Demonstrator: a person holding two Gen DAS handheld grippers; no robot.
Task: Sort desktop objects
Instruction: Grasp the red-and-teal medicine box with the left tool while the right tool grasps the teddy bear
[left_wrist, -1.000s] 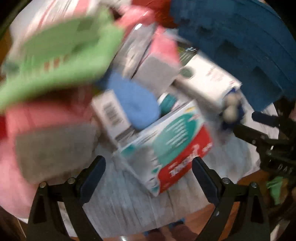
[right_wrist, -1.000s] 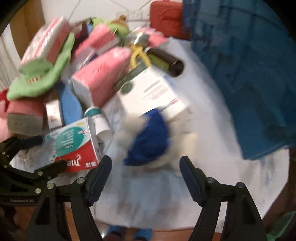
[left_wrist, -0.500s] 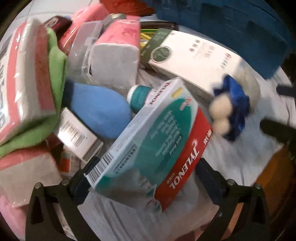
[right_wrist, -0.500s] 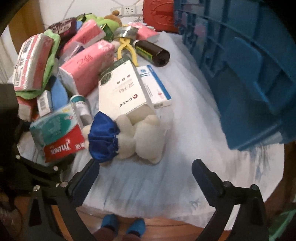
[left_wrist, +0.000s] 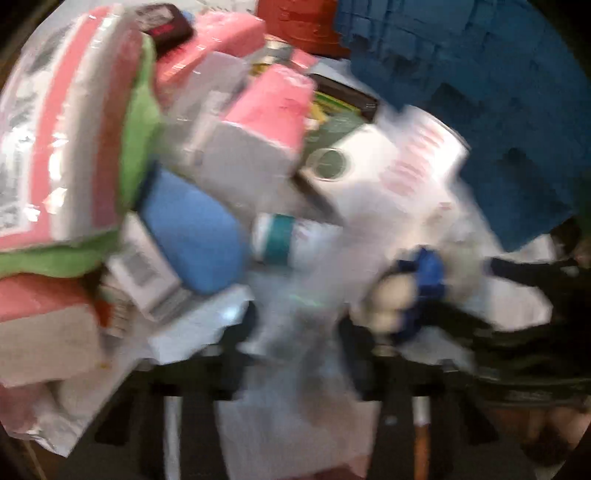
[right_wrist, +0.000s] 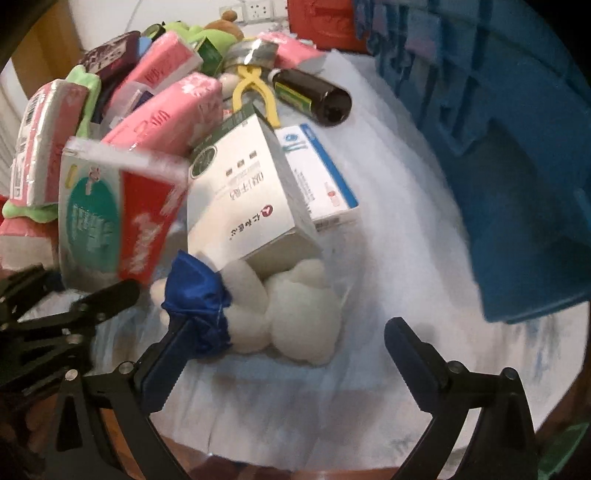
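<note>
Through the left wrist camera everything is smeared by motion blur. The left gripper (left_wrist: 295, 332) shows only as dark finger shapes low in the frame with a pale, blurred box face between them, so it looks clamped on something, though the blur leaves that uncertain. Ahead lie a blue pouch (left_wrist: 195, 236), a teal-banded bottle (left_wrist: 280, 240) on its side, pink tissue packs (left_wrist: 273, 99) and a white carton (left_wrist: 373, 173), with the blue crate (left_wrist: 480, 92) at upper right. From the right wrist camera the scene is sharper. The right gripper (right_wrist: 284, 354) has its jaws spread wide and holds nothing; its left finger touches the blue cloth of a white plush toy (right_wrist: 284, 314) lying on the white table cover (right_wrist: 406, 258). The left gripper appears at the left edge, carrying the green-and-red Tylenol box (right_wrist: 114, 214) lifted clear of the cover and tilted. Behind the toy the white carton leans on a blue-striped box (right_wrist: 317, 173), with a yellow clip (right_wrist: 255, 92) and a dark brown bottle (right_wrist: 314, 96) beyond.
</note>
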